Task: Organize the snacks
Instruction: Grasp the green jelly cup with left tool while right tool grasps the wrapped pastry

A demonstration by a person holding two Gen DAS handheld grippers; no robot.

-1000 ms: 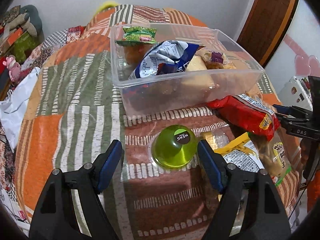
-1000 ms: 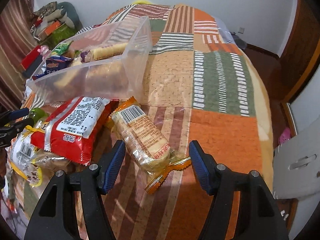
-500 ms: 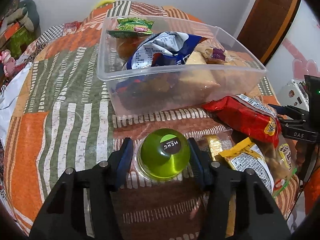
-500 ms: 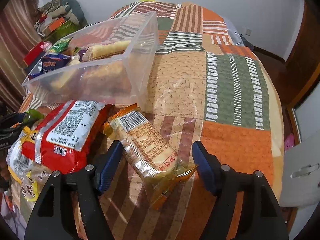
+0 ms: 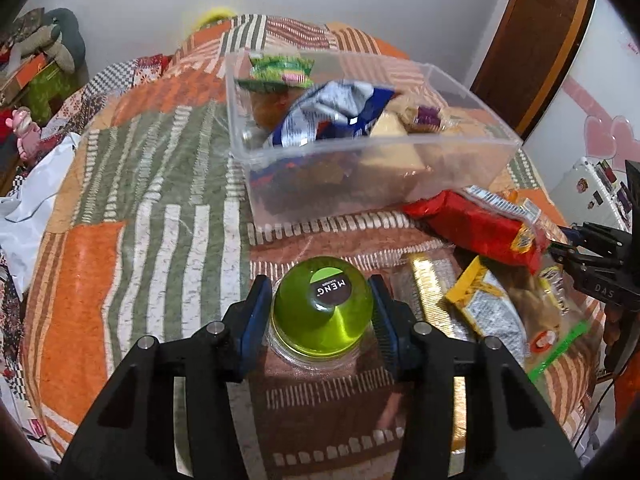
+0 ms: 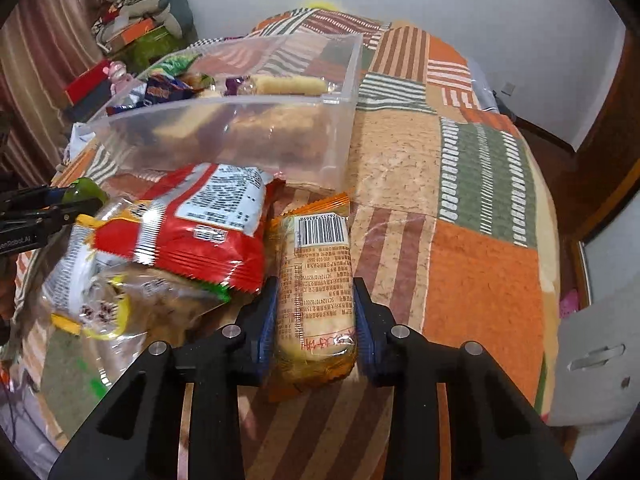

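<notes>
My left gripper (image 5: pixel 320 312) is shut on a green jelly cup (image 5: pixel 322 310) with a dark "MENG" label, low over the bedspread. My right gripper (image 6: pixel 315 312) is shut on an orange-wrapped biscuit pack (image 6: pixel 316 292) with a barcode. A clear plastic bin (image 5: pixel 460 160) holding several snack bags stands beyond both; it also shows in the right wrist view (image 6: pixel 336 136). A red snack bag (image 6: pixel 200 232) and a yellow-and-clear bag (image 6: pixel 92 280) lie between the grippers; the red bag (image 5: pixel 480 228) shows in the left wrist view too.
The snacks lie on a bed with a patchwork orange, green and brown cover (image 6: pixel 480 264). Boxes and soft toys (image 5: pixel 36 60) pile up at the far left. A wooden door (image 5: pixel 548 32) and a white cabinet (image 5: pixel 592 184) stand on the right.
Both grippers moved forward and closed: the left onto the green jelly cup, the right onto the biscuit pack. Both were open one second ago.
</notes>
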